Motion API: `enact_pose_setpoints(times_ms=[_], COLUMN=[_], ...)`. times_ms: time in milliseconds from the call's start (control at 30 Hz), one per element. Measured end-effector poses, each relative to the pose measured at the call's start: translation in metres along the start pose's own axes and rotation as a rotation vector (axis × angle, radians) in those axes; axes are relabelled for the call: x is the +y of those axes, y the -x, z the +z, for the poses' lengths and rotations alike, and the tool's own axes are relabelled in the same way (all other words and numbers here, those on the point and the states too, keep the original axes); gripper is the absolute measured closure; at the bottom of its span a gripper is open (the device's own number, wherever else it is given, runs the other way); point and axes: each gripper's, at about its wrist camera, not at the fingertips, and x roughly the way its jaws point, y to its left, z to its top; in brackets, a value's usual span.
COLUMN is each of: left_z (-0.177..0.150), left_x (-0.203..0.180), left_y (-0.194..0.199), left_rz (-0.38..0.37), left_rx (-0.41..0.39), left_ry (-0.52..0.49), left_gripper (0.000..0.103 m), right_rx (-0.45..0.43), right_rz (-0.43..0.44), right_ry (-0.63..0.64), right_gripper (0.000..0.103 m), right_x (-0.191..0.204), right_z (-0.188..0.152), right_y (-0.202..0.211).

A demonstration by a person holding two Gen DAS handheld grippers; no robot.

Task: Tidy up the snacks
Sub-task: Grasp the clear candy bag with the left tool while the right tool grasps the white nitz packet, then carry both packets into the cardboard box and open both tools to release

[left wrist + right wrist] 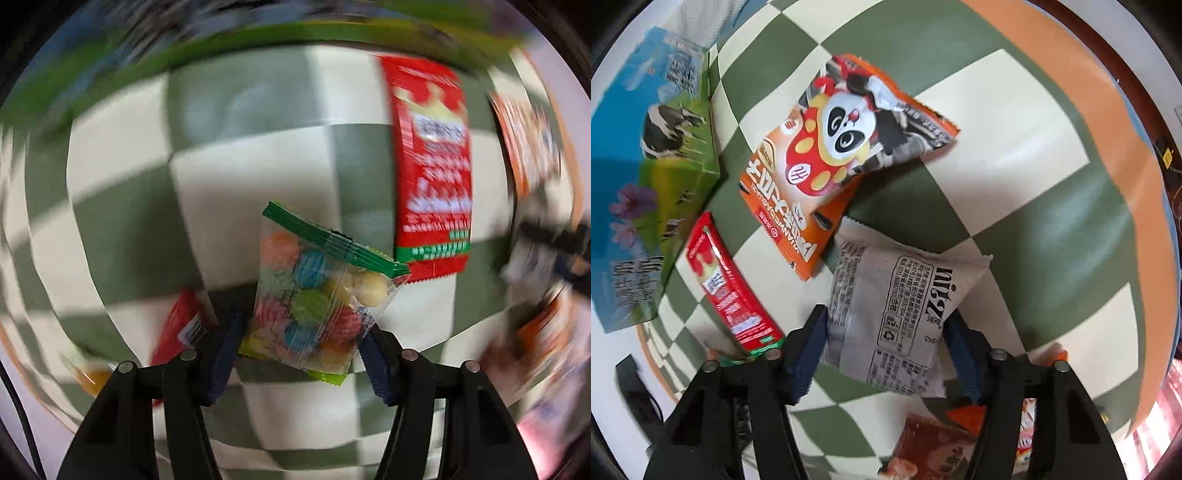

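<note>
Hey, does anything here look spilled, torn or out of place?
Nothing spilled or torn. The packets just lie scattered and crooked: the orange panda packet overlaps the gray packet held in the right gripper. The left gripper holds an intact candy bag.

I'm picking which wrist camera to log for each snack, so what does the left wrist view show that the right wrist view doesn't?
Only the left wrist view shows the clear candy bag with a green seal, held between the left gripper fingers; its surroundings are motion-blurred. Only the right wrist view shows the grey snack packet between the right gripper fingers, the orange panda packet and the cow-printed box. Both show the green-and-cream checkered cloth and a long red wrapper, though whether it is the same wrapper is unclear.
</note>
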Motion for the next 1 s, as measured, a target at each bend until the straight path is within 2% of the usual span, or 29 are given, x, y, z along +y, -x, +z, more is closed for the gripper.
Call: enact_pose_setpoints(times_ms=[67,133,300,367,467,633,733,800,867,1000], left_z=[-0.005,-0.011,-0.020,-0.020,-0.011,-0.011,-0.003,-0.006,-0.018,-0.029], left_x=[0.014,0.022,0.023,0.019,0.009,0.007,0.006,0.006,0.008,0.000], left_y=[-0.003,-0.006,-0.017,-0.022,-0.029,-0.041,-0.034,-0.028,-0.020,-0.011], left_rz=[-0.081,-0.118,-0.112,-0.102,-0.075,-0.041,-0.043,-0.045,-0.037,-0.042], left_rx=[0.025,0.042,0.057,0.067,0.086,0.085,0.059,0.017,-0.008,-0.029], left_ry=[0.091,0.130,0.087,0.064,0.037,0.029,0.048,0.059,0.055,0.045], left_gripper=[0.045,0.045,0.044,0.038,0.036,0.036,0.036,0.047,0.056,0.057], right_rx=[-0.014,-0.011,0.059,0.083,0.105,0.103,0.099,0.092,0.074,0.051], right_rz=[-0.045,-0.088,-0.164,-0.173,-0.143,-0.122,-0.121,-0.119,-0.133,-0.150], right_ry=[0.072,0.191,0.451,0.492,0.451,0.389,0.370,0.360,0.364,0.402], right_gripper=[0.046,0.048,0.049,0.048,0.041,0.039,0.039,0.041,0.048,0.049], right_x=[0.009,0.022,0.047,0.050,0.045,0.033,0.034,0.036,0.031,0.035], right_z=[-0.005,-0.015,-0.052,-0.061,-0.063,-0.062,-0.061,-0.057,-0.053,-0.056], right_y=[-0.003,-0.006,-0.017,-0.021,-0.024,-0.026,-0.028,-0.027,-0.028,-0.029])
